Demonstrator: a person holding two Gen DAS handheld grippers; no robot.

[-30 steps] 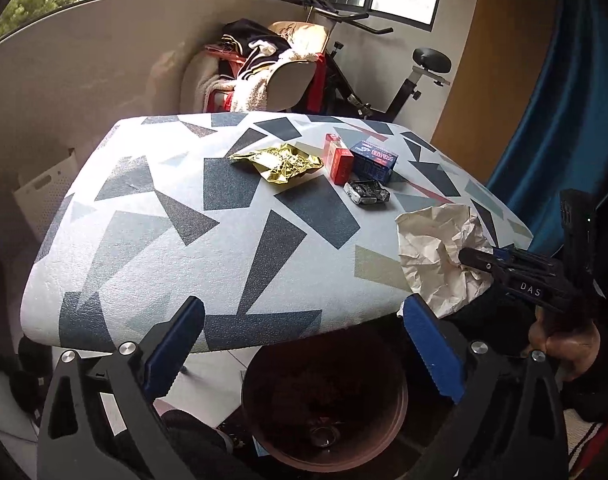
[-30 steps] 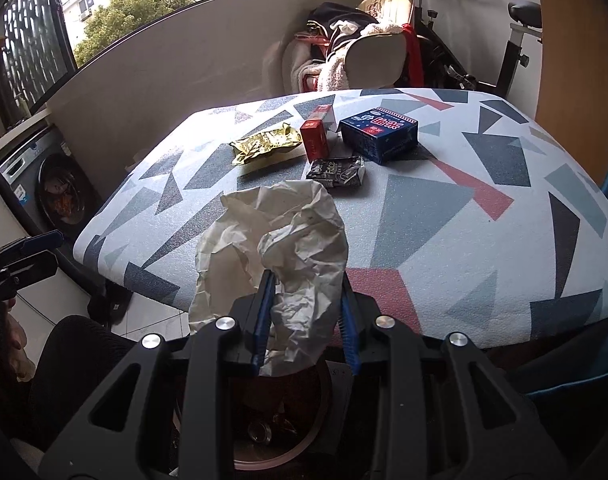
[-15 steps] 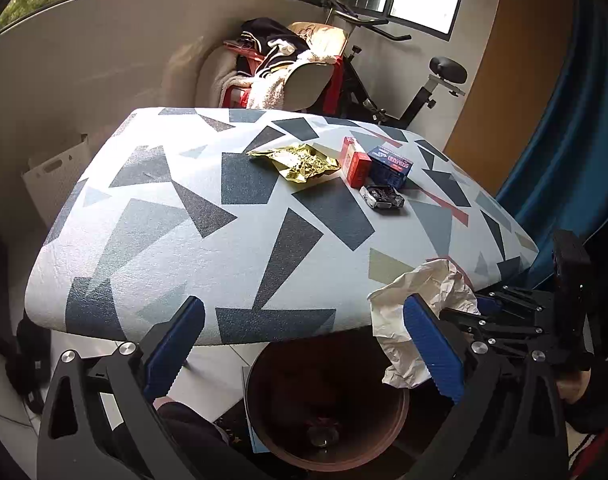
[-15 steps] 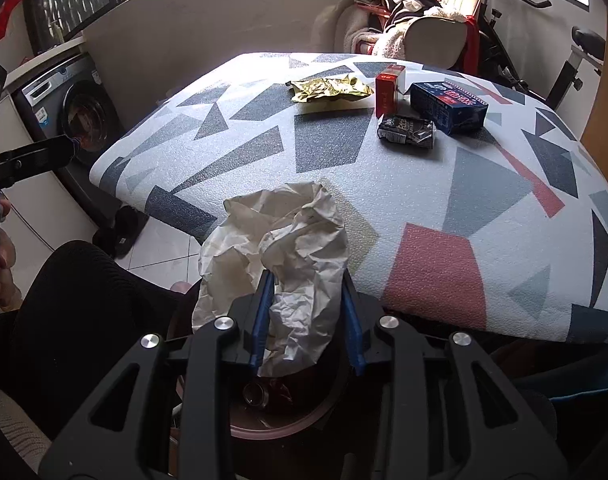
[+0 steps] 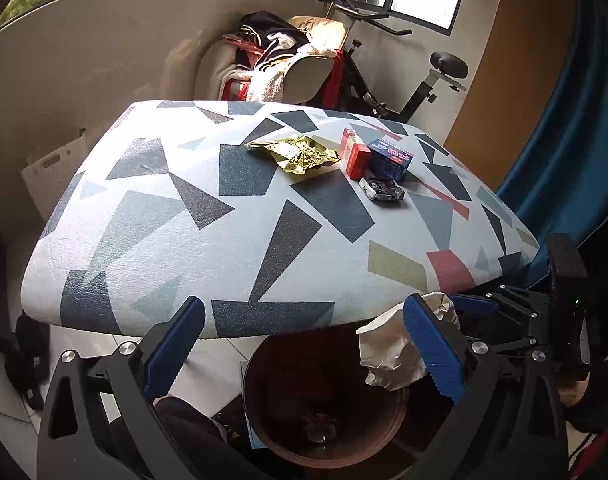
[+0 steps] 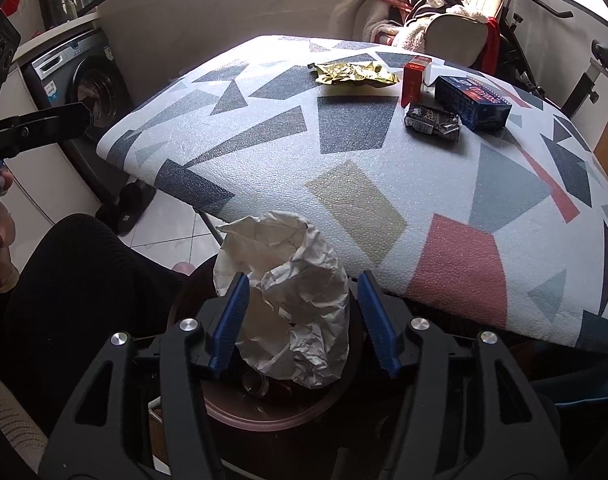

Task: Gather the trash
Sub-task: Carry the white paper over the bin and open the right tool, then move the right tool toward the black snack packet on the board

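Note:
A crumpled white paper [image 6: 291, 300] hangs between my right gripper's [image 6: 301, 324] spread blue fingers [image 6: 227, 320], over the dark round trash bin [image 6: 263, 412] below the table edge. The fingers stand apart from the paper's sides. In the left wrist view the paper [image 5: 392, 352] sits over the bin [image 5: 324, 400], with the right gripper [image 5: 456, 312] behind it. My left gripper [image 5: 304, 352] is open and empty above the bin. On the table lie a gold wrapper [image 5: 299, 154], a red box [image 5: 354, 158], a blue box [image 5: 390, 158] and a black packet [image 5: 382, 190].
The patterned table [image 5: 223, 220] overhangs the bin. A washing machine [image 6: 79, 92] stands at left. A chair with clothes [image 5: 279, 68] and an exercise bike [image 5: 404, 76] stand behind the table. A blue curtain [image 5: 576, 120] hangs at right.
The right gripper carried the paper off the table edge down over the bin and its fingers have opened from the paper. The left gripper stayed open.

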